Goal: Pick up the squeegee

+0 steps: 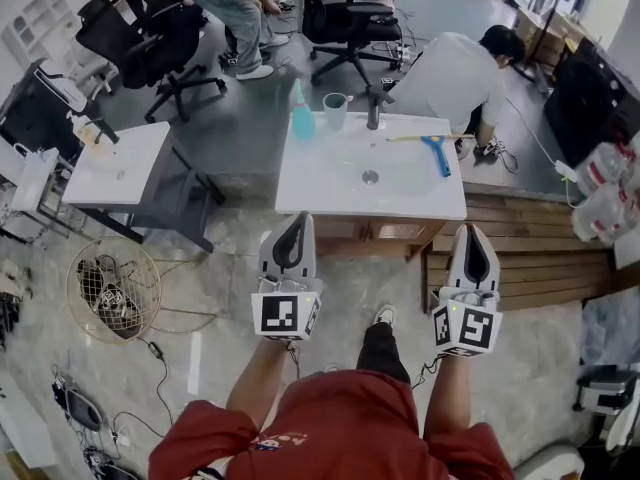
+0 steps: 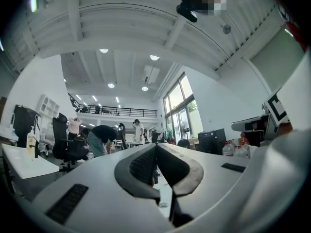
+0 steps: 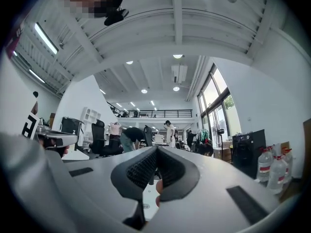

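The squeegee (image 1: 436, 152), with a blue head and a pale wooden handle, lies on the back right of the white sink counter (image 1: 320, 183). Both grippers hang in front of the counter's near edge, well short of the squeegee. My left gripper (image 1: 296, 220) points at the counter's left half; its jaws meet at the tip with nothing between them (image 2: 155, 147). My right gripper (image 1: 477, 232) is near the counter's front right corner, its jaws also shut and empty (image 3: 156, 149). Neither gripper view shows the squeegee.
A blue spray bottle (image 1: 302, 116), a cup (image 1: 335, 110) and a dark faucet (image 1: 374, 108) stand along the counter's back. A person (image 1: 460, 73) crouches behind the counter. A wooden platform (image 1: 520, 258) lies right, a small white table (image 1: 115, 163) and floor fan (image 1: 113, 288) left.
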Demonstrator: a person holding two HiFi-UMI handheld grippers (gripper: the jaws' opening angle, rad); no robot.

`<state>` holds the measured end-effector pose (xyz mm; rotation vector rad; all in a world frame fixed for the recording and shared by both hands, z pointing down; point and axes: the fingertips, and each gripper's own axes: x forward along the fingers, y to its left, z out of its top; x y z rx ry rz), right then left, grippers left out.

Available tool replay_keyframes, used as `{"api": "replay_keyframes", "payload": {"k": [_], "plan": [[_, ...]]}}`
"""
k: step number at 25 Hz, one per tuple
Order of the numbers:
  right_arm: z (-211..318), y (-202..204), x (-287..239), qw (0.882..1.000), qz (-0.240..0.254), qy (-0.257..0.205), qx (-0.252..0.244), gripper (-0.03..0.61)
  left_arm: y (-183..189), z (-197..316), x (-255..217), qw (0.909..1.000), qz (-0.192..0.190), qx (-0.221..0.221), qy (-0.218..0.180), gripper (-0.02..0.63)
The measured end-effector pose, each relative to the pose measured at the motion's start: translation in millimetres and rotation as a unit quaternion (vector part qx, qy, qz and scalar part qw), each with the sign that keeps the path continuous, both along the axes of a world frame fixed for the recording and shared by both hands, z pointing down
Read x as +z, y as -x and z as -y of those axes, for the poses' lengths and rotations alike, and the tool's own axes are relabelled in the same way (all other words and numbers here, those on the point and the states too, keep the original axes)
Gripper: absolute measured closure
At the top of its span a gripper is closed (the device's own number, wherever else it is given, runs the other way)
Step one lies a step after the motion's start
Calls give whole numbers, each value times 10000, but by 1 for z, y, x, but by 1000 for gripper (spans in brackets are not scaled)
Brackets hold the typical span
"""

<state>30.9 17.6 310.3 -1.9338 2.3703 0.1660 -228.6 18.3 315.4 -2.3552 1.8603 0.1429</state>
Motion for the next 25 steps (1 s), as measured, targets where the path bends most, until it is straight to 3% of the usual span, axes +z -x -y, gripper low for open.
{"api": "replay_keyframes", "payload": {"k": [7,15,25], "plan": [[87,-71,4,9997,223,74,32,571,-73,84,-5,9999,99,47,34,598],[181,-138,15,9991,337,238,-127,571,-142,171,-3,9998,-38,-44,201,598],[246,-163,33,9977,465,408,-265,571,-177,232,9,9994,219,-125,216,597]]}}
